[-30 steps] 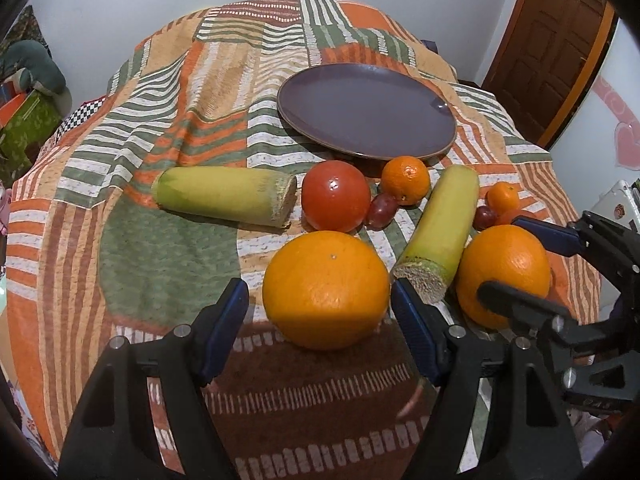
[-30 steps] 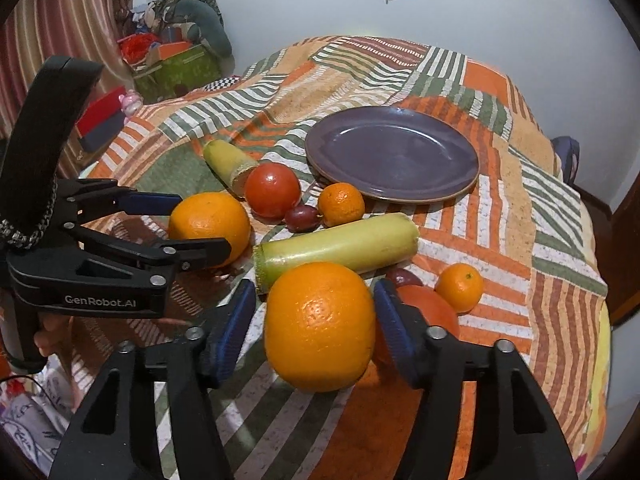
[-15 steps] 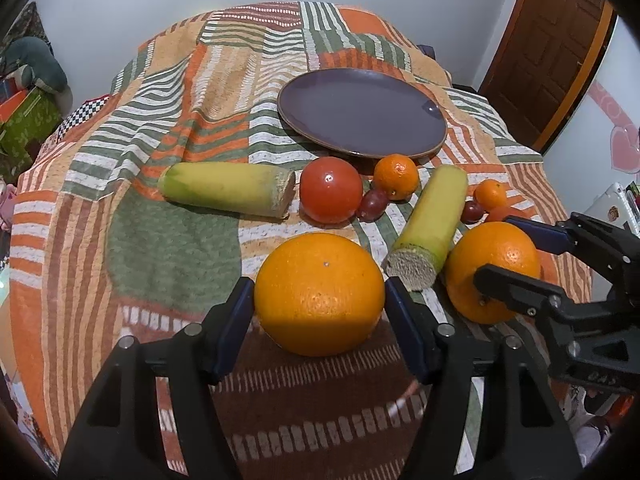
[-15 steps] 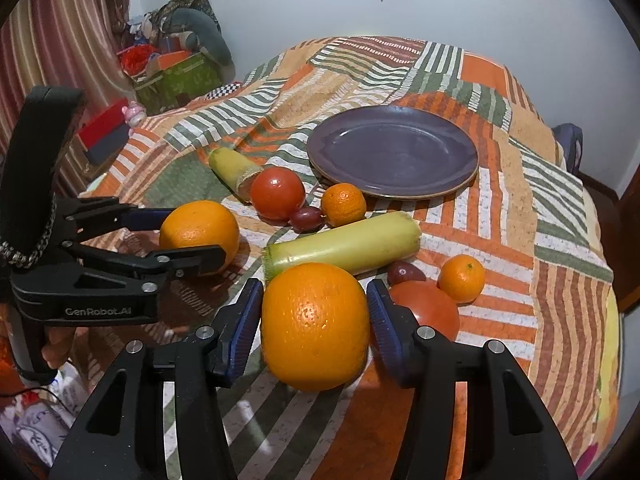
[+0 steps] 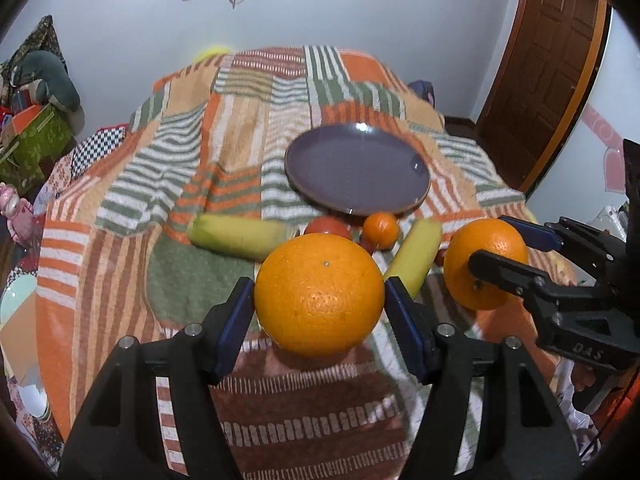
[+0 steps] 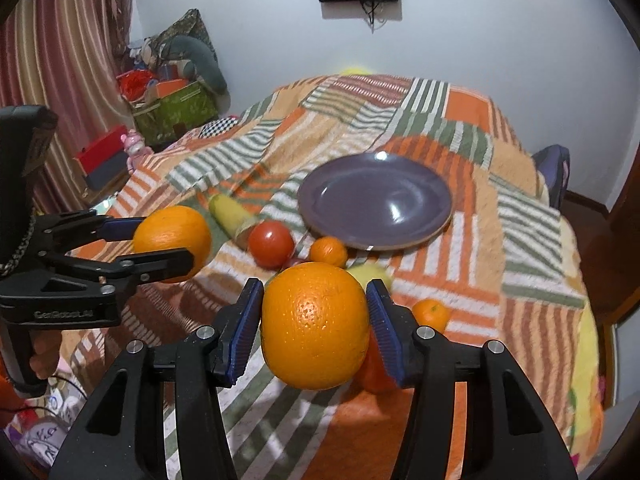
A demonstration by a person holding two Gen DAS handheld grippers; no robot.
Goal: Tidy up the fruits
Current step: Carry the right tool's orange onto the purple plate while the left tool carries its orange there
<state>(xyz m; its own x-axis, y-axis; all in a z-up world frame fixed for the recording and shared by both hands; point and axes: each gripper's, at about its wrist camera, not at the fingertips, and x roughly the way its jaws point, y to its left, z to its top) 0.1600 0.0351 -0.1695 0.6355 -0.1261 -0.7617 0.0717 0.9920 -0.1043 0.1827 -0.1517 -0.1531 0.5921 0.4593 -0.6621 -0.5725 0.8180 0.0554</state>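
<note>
My left gripper [image 5: 320, 300] is shut on a large orange [image 5: 319, 295] and holds it above the striped blanket. My right gripper [image 6: 314, 320] is shut on a second large orange [image 6: 315, 326], also raised; it shows at the right of the left wrist view [image 5: 486, 263]. An empty purple plate [image 5: 357, 169] lies beyond the fruit, also in the right wrist view [image 6: 375, 200]. On the blanket lie two yellow-green pieces [image 5: 236, 233] [image 5: 412, 258], a red tomato [image 6: 271, 243], a small mandarin [image 6: 328, 252] and another mandarin [image 6: 430, 313].
The striped blanket [image 5: 180, 184] covers a rounded table that drops off on all sides. A brown door [image 5: 548, 60] stands at the right. Boxes and toys [image 6: 168, 100] are piled by the curtain at the left. A red fruit [image 6: 372, 364] sits half hidden behind my right finger.
Both grippers have closed on their oranges and lifted them off the blanket. The views have risen and tilted up, showing more wall.
</note>
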